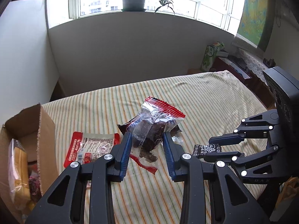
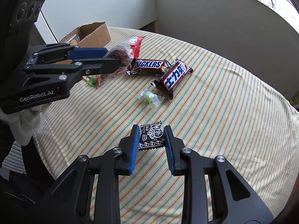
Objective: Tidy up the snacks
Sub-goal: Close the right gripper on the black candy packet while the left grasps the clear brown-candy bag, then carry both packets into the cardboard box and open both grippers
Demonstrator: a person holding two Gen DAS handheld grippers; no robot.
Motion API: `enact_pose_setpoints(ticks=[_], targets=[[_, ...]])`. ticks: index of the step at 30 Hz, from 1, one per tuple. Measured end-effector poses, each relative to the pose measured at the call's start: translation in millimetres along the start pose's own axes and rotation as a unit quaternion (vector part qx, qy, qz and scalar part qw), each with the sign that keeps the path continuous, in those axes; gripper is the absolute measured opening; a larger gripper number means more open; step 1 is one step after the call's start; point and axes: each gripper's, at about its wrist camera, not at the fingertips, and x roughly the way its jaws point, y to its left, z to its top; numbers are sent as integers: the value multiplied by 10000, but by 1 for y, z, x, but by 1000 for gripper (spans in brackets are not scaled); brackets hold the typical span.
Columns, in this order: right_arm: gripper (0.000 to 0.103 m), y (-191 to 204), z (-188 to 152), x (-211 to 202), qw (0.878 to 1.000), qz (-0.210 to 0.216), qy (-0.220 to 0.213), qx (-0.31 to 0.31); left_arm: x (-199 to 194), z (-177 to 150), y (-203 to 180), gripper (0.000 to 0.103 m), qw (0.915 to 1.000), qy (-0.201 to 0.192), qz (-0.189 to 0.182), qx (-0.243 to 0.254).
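Note:
My left gripper (image 1: 146, 137) is shut on a clear packet with red ends and dark dried fruit inside (image 1: 149, 128), held above the striped cloth; it also shows in the right wrist view (image 2: 119, 55). My right gripper (image 2: 151, 130) is shut on a small black-and-white candy packet (image 2: 151, 136), low over the cloth; it also shows in the left wrist view (image 1: 206, 148). Two Snickers bars (image 2: 147, 65) (image 2: 174, 77) and a small clear packet with a green sweet (image 2: 149, 97) lie on the cloth. A red-and-white snack pouch (image 1: 89, 147) lies beside the box.
An open cardboard box (image 1: 44, 128) with several snacks inside stands at the table's left edge, also seen in the right wrist view (image 2: 93, 35). The striped cloth (image 2: 224, 130) covers the table. A white wall and window sill with potted plants (image 1: 133, 0) are behind.

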Motion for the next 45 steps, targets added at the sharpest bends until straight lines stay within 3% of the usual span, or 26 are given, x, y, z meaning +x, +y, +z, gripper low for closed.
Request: enact_pose_setpoints(ticks=[8,14,27,35,45], targets=[[27,9,7,-15,9998,-138,-147,-14,-29,-3,9,32,9996,-234,0,-151],[27,27,32,-41,9987,-140,-467,-172,-60,-11,26,32,9985,-440,150,-292],[27,98,115,-49,9933,271,-898,-672,-111,-55,93,32,9927,-439,790,-805],[27,149,179,-19,9896,611,-952,-883,-125,-85,116,32,9900,-275,985,-972],[27,188,216,41,9904,810,-579,-962,-123,-104,131,32,9892,-146,1025,-1039]])
